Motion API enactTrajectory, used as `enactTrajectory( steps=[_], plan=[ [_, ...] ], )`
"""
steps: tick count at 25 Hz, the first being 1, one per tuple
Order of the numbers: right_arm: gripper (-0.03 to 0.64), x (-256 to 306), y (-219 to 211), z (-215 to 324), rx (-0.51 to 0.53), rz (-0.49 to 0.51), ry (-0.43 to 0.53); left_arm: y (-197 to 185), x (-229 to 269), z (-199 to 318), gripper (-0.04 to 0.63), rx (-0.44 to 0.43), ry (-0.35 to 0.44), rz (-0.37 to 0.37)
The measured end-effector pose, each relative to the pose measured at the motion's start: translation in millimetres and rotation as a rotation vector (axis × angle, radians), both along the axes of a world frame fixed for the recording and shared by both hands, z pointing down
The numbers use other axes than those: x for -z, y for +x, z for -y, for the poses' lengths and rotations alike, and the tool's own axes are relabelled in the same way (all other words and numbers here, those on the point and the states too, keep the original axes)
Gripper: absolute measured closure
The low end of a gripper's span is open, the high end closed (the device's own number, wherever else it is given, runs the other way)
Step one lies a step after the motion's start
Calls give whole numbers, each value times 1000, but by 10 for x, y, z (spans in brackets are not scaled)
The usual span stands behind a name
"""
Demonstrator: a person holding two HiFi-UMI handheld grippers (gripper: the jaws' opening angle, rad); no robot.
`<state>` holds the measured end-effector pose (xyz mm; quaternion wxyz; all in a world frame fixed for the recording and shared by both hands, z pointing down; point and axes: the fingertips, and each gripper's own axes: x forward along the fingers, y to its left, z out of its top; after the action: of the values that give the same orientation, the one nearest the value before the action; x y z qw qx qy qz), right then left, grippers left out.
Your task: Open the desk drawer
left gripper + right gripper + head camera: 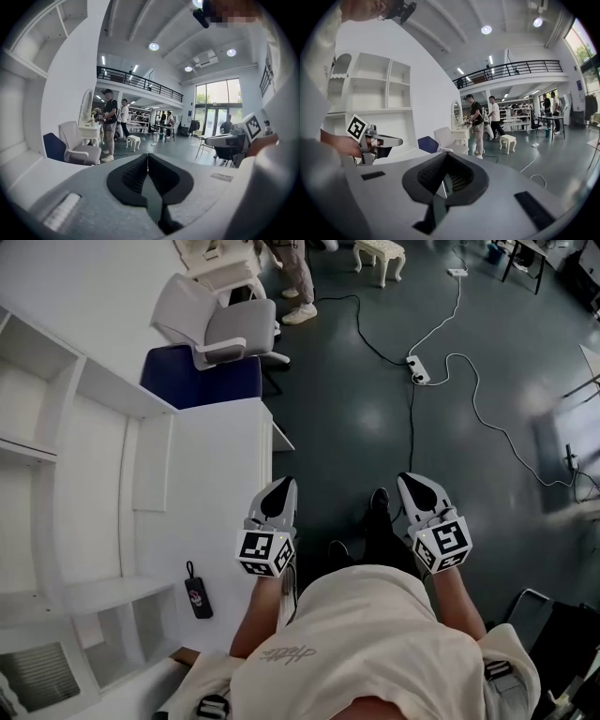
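Note:
The white desk (220,474) with its shelf unit (66,456) fills the left of the head view. A thin white piece (282,438) juts from the desk's front edge; no drawer front shows plainly. My left gripper (278,487) hovers over that front edge, shut with nothing in it, its black pads meeting in the left gripper view (147,156). My right gripper (419,483) hangs over the floor to the right of the desk, and in its own view (446,155) its pads meet at the tips around nothing. Both point away from me.
A small black fob (197,593) lies on the desk near me. A white armchair (230,329) and a blue chair (202,379) stand at the desk's far end. A power strip (417,370) and cables cross the dark floor. People stand further back (476,119).

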<state>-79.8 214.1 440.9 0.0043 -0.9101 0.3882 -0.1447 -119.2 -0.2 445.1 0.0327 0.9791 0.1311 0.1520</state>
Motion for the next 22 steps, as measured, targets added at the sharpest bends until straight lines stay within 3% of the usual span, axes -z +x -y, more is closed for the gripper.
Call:
enactTrajectory(
  steps=[7, 14, 22],
  plan=[
    [615, -139, 928, -14, 91, 4, 56, 741, -31, -125, 580, 60, 51, 37],
    [615, -185, 1813, -38, 201, -8, 90, 1492, 83, -203, 580, 148, 61, 8],
    [615, -191, 2183, 404, 393, -13, 81, 1712, -11, -82, 580, 306, 7, 44]
  ],
)
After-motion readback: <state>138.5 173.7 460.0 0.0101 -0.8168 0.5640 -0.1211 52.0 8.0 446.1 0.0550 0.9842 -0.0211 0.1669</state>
